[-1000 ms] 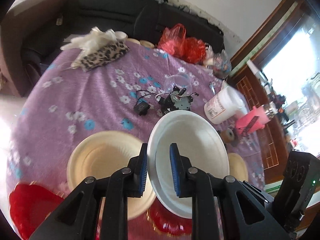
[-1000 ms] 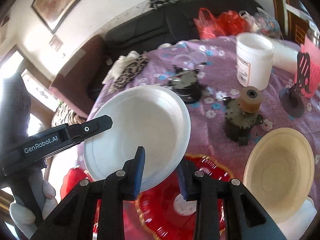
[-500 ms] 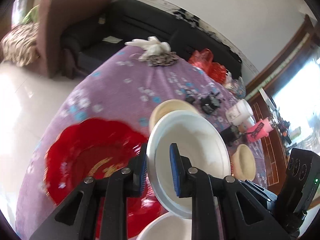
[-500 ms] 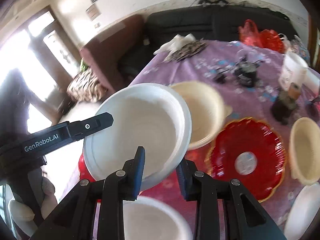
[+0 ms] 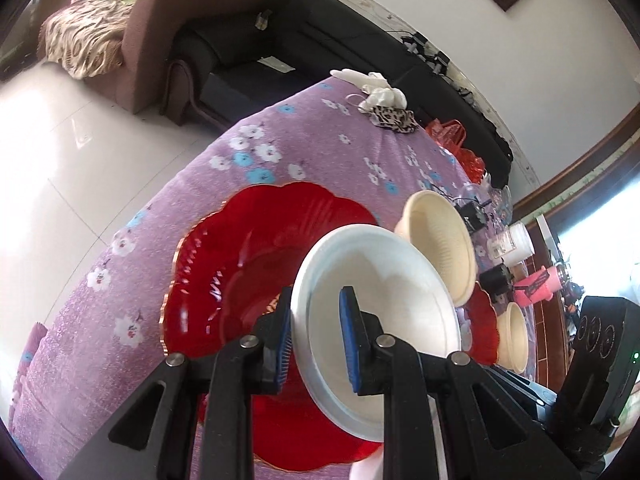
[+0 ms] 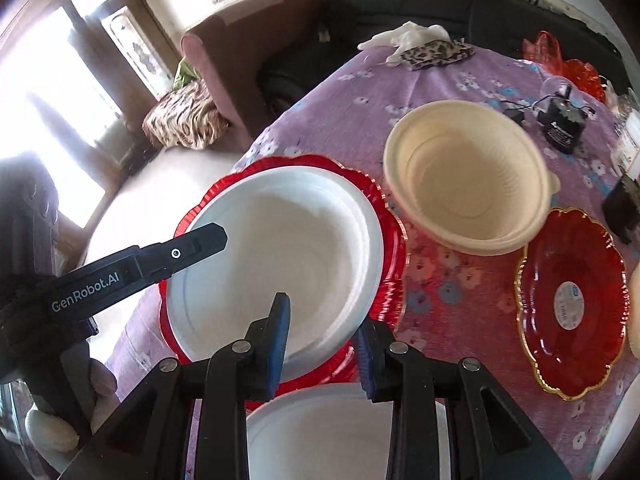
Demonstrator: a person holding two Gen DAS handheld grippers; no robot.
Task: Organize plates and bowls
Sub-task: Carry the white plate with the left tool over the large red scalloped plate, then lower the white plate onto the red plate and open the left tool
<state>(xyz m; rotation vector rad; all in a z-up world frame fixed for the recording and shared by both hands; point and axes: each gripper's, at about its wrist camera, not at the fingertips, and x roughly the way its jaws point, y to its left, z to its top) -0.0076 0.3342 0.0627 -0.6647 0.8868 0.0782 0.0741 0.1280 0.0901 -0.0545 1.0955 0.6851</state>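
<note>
Both grippers clamp the white bowl (image 6: 280, 264), left gripper (image 5: 314, 336) and right gripper (image 6: 322, 344) on opposite rims, holding it level over the near red plate (image 5: 224, 272), probably for stacking.

Black grippers (image 5: 316, 342), blue ribbed pads (image 5: 347, 336) (silver screws), white GenRobot.AI lettering (image 6: 85, 296)

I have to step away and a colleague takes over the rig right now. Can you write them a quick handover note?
Left gripper: shut on the white bowl's rim.
Right gripper: fingers either side of the same bowl's near rim; whether they grip it is unclear.
The bowl hangs tilted over the large red plate, not yet set down.
On the table: a cream bowl, a smaller red plate, another white bowl at the near edge.
Left: place the held bowl, then sort the rest.
</note>
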